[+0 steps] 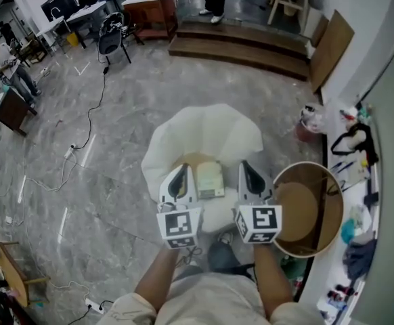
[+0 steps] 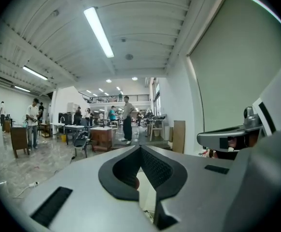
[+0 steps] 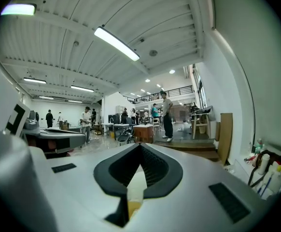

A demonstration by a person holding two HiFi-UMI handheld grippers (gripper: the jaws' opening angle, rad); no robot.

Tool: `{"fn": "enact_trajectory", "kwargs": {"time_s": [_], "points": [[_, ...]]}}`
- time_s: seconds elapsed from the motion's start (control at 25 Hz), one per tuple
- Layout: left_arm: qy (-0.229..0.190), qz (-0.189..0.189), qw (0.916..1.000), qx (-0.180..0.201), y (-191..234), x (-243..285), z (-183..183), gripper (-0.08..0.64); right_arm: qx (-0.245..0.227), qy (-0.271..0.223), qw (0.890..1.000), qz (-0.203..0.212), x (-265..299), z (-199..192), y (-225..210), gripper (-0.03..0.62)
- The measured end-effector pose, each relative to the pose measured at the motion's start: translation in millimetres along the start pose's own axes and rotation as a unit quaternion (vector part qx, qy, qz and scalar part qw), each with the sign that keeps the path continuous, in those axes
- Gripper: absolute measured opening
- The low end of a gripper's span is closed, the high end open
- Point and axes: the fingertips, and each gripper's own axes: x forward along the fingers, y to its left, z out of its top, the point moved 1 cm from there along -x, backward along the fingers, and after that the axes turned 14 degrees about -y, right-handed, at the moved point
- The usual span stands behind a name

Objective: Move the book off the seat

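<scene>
Lying flat on the tan seat [image 1: 195, 159] of a white shell-backed chair [image 1: 204, 131]: pale green book [image 1: 210, 179]. Flanking it, left hand-held gripper [image 1: 179, 175] and right hand-held gripper [image 1: 251, 171], jaws closed tight, both empty.

The left gripper [image 1: 181, 172] and the right gripper [image 1: 250, 172] are pale grey shells. Their teardrop-shaped jaw openings are lined in black, with ribbed black pads [image 2: 156, 167]. The left cube [image 1: 179, 225] and the right cube [image 1: 259, 223] are white with black square markers. The person wears a beige short-sleeved top [image 1: 210, 302].
</scene>
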Motion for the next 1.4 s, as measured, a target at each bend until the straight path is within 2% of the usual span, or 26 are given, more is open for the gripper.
{"fn": "enact_trajectory", "kwargs": {"time_s": [0.28,0.44,0.6,0.84,1.04,1.4], "points": [[0.060,0.018,0.9981,0.001,-16,39,-59,0.003,0.020,0.051,0.998,0.012,31,-62,-44,0.005],[0.096,0.022,0.9951,0.000,-12,51,-97,0.002,0.024,0.086,0.996,0.019,48,-103,-48,0.005],[0.140,0.024,0.9897,-0.020,-9,57,-146,0.003,0.022,0.127,0.991,0.022,56,-152,-48,0.005],[0.214,0.024,0.9754,-0.046,15,67,-246,0.003,0.024,0.184,0.982,0.015,73,-239,-38,0.005],[0.281,0.025,0.9571,-0.064,22,57,-344,0.003,0.024,0.238,0.971,0.016,71,-334,-35,0.005],[0.349,0.029,0.9323,-0.090,29,44,-509,0.003,0.031,0.302,0.953,0.004,66,-498,-36,0.005]]}}
